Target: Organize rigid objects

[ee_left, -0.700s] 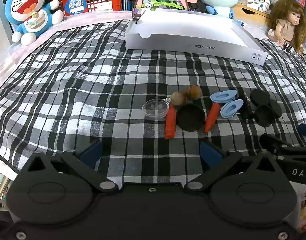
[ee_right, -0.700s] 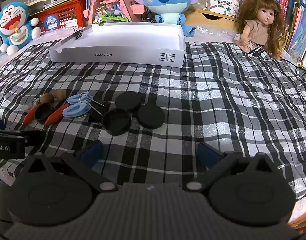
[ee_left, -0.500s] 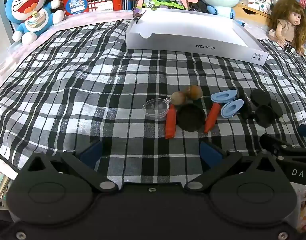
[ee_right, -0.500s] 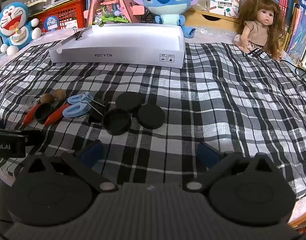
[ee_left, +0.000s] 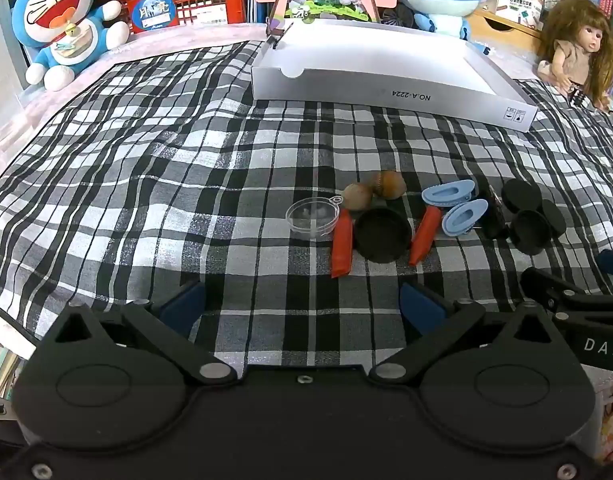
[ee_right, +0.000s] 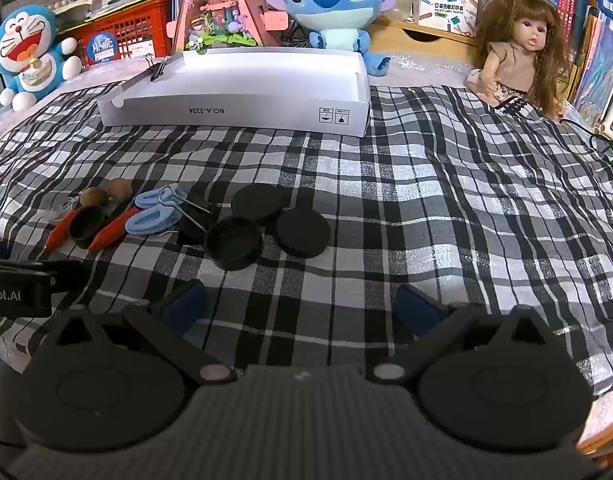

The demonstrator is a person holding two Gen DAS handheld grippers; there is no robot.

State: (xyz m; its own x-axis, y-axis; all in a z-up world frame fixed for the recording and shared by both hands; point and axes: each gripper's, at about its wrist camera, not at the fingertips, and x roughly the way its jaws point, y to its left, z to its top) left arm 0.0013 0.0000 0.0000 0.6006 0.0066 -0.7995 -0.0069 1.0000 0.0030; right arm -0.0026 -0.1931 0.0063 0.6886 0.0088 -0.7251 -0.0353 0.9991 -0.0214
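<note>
left claw apart, empty | right claw apart, empty | black lid just ahead: light, stiff; pinch across rim

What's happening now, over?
Left gripper and right gripper open, empty. Small toys loose on checked cloth. White box beyond, path clear.

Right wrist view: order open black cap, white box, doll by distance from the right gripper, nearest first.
From the right gripper, jaws open and empty:
1. Open black cap, just ahead, slightly left on the cloth.
2. White box, far side of the cloth, centre-left.
3. Doll, back right, at the cloth's edge.
</note>
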